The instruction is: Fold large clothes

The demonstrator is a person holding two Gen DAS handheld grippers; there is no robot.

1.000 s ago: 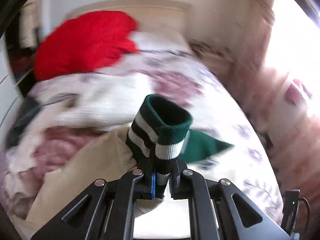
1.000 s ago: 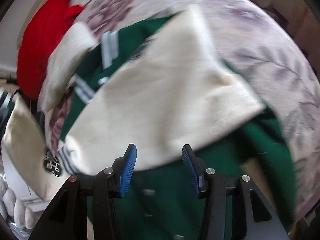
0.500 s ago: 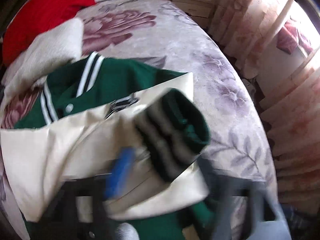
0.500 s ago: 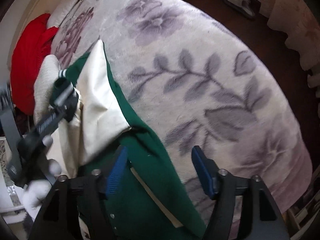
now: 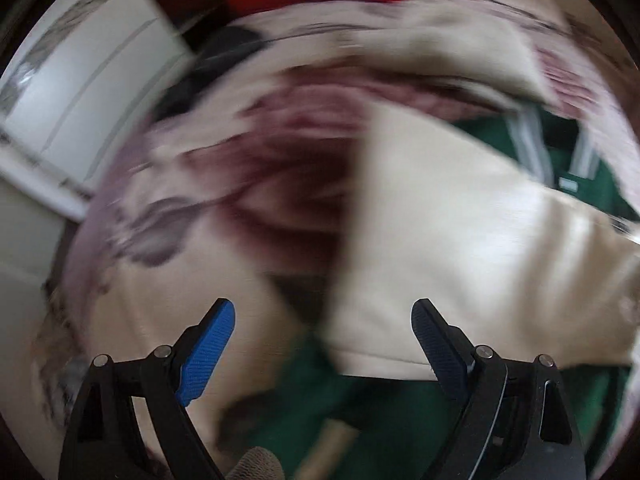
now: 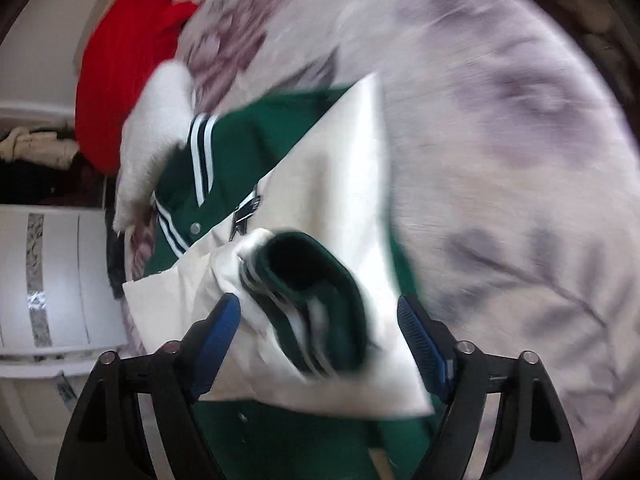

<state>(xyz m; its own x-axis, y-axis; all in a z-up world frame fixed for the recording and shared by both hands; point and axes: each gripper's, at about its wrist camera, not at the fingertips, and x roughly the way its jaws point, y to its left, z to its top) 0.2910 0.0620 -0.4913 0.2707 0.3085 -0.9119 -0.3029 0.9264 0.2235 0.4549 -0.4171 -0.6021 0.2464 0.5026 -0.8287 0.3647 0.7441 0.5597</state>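
The green jacket [image 6: 248, 148] with cream sleeves is spread on the floral bedspread [image 6: 500, 160]. A dark star-shaped emblem [image 6: 244, 216] is seen on its chest; no writing can be read. The right claw [image 6: 320, 336] is closing, with the folded cream sleeve [image 6: 348, 208] and its striped green cuff [image 6: 316, 280] between the blue pads, not yet pressed. The left claw [image 5: 322, 344] is held wide apart above the jacket's edge, nothing gripped. A red garment [image 6: 128, 64] lies beyond.
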